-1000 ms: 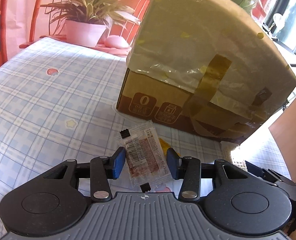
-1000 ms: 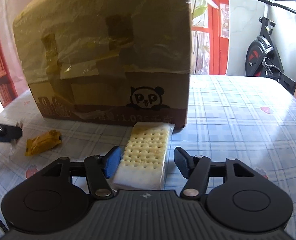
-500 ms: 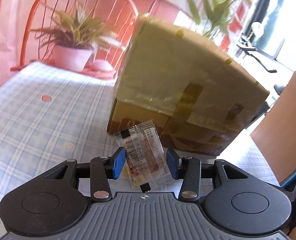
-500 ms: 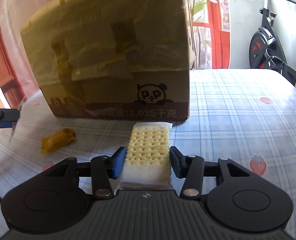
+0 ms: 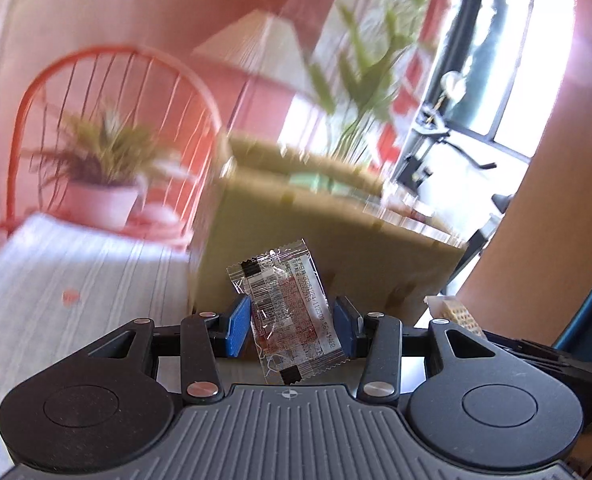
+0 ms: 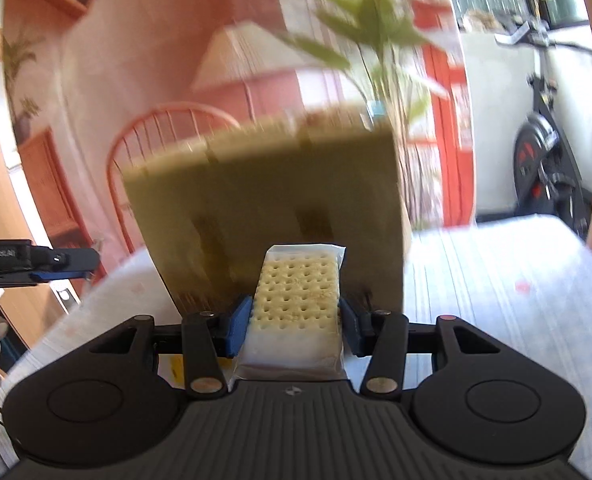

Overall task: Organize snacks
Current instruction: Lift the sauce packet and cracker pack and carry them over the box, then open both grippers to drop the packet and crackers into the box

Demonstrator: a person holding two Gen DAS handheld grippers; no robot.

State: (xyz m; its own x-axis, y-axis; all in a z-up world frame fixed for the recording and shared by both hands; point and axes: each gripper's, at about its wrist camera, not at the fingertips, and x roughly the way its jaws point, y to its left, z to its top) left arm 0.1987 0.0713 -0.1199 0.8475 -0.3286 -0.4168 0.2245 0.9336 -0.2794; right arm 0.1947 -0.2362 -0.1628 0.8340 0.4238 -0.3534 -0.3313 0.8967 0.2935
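My left gripper (image 5: 292, 326) is shut on a small clear snack packet (image 5: 288, 312) with a barcode and reddish contents, held above the table. My right gripper (image 6: 294, 326) is shut on a wrapped cracker pack (image 6: 296, 304), also lifted. A taped cardboard box (image 5: 327, 236) stands just ahead of both; it also shows in the right wrist view (image 6: 264, 200), blurred. Some contents show over its open top in the left wrist view. The cracker pack (image 5: 457, 314) shows at the right in the left wrist view. The left gripper (image 6: 62, 266) shows at the left in the right wrist view.
The checked tablecloth (image 5: 76, 280) covers the table. A potted plant (image 5: 100, 184) and a red chair back (image 5: 112, 128) stand behind the table. An exercise bike (image 6: 543, 152) is at the far right. A yellow wrapper (image 6: 174, 366) peeks from under the right gripper.
Both grippers have risen with their snacks and the views tilt up; the box top edge now shows. The right gripper closed on the cracker pack about a second ago.
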